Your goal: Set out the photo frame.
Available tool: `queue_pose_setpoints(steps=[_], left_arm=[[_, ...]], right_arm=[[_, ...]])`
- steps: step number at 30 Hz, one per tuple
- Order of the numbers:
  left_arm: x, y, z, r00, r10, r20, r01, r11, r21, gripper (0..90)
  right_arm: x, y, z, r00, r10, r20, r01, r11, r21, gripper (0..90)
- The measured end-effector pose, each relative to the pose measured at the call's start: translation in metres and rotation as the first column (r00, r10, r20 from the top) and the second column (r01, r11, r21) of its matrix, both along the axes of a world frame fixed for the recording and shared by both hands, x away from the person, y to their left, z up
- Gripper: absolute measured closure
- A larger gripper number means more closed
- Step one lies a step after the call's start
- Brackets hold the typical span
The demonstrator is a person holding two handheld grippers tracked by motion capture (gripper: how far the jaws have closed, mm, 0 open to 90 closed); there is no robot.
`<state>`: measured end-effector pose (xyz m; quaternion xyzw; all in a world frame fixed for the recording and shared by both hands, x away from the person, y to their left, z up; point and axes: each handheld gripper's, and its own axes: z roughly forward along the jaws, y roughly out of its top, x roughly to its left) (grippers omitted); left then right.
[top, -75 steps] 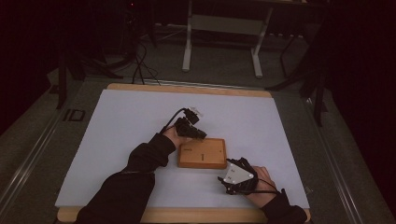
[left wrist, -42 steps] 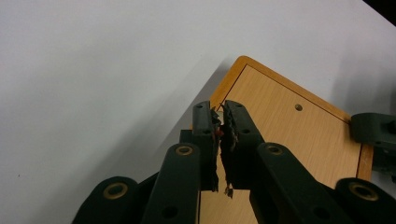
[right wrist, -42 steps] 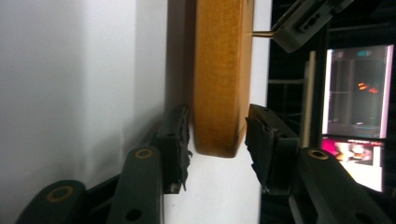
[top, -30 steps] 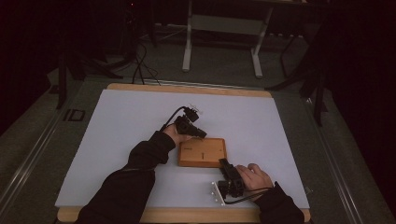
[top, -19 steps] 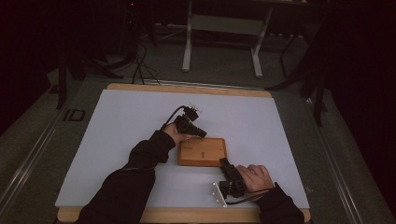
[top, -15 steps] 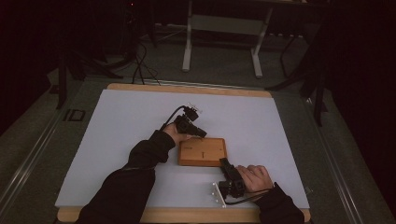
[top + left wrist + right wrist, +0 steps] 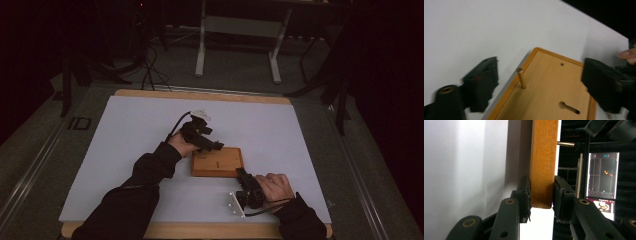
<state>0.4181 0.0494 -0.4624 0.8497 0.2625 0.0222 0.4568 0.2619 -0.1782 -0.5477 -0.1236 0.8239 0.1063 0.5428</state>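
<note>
From the high view, one wooden board lies flat near the middle of the white table, with my left gripper over its far-left corner and my right gripper lying on its side at the near-right corner. In the left gripper view, my jaws stand spread wide and empty on either side of one brass peg that stands upright near the board's edge; I count one small round hole and one keyhole slot as well. In the right gripper view, my jaws are clenched on the board's edge, one pad above, one below. I judge the board braced and the peg not yet gripped: the work on the peg is left.
</note>
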Motion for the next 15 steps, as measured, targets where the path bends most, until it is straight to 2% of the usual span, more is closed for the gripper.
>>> queue_pose_setpoints(steps=[1,2,3,4,8,9,11,13,15], left_arm=[[0.000,0.000,0.000,1.0000,0.000,0.000,0.000,1.0000,0.000,13.7],[-0.005,0.002,0.002,0.9994,0.008,0.035,-0.008,0.9999,0.006,13.6],[-0.008,0.004,0.003,0.9987,0.012,0.049,-0.012,0.9999,0.006,12.2],[-0.014,0.009,0.005,0.9985,0.015,0.052,-0.014,0.9995,-0.029,11.0],[-0.024,0.017,0.005,0.9983,0.012,0.057,-0.010,0.9994,-0.033,10.7],[-0.029,0.020,0.005,0.9979,0.008,0.064,-0.008,1.0000,-0.004,10.6],[-0.032,0.022,0.004,0.9981,0.006,0.061,-0.007,1.0000,0.003,10.7],[-0.037,0.026,0.001,0.9981,0.018,0.059,-0.020,0.9993,0.031,10.6],[-0.037,0.026,0.001,0.9981,0.018,0.059,-0.020,0.9993,0.031,10.7]], right_arm=[[0.001,0.000,0.001,1.0000,0.001,-0.006,-0.001,1.000,0.000,69.4],[0.001,0.000,0.002,0.9999,0.002,-0.010,-0.002,1.000,0.001,69.4],[0.001,0.000,0.003,0.9999,0.003,-0.012,-0.003,1.000,0.000,69.4],[0.002,-0.001,0.004,0.9999,0.004,-0.017,-0.004,1.000,0.004,69.4],[0.003,-0.001,0.006,0.9995,0.009,-0.031,-0.009,1.000,0.006,69.4],[0.004,-0.001,0.009,0.9990,0.008,-0.043,-0.008,1.000,0.008,69.4],[0.005,-0.001,0.010,0.9988,0.009,-0.047,-0.009,1.000,0.007,69.5],[0.007,-0.001,0.014,0.9978,0.011,-0.065,-0.011,1.000,0.013,69.5],[0.007,-0.001,0.015,0.9974,0.011,-0.071,-0.010,1.000,0.014,69.5]])
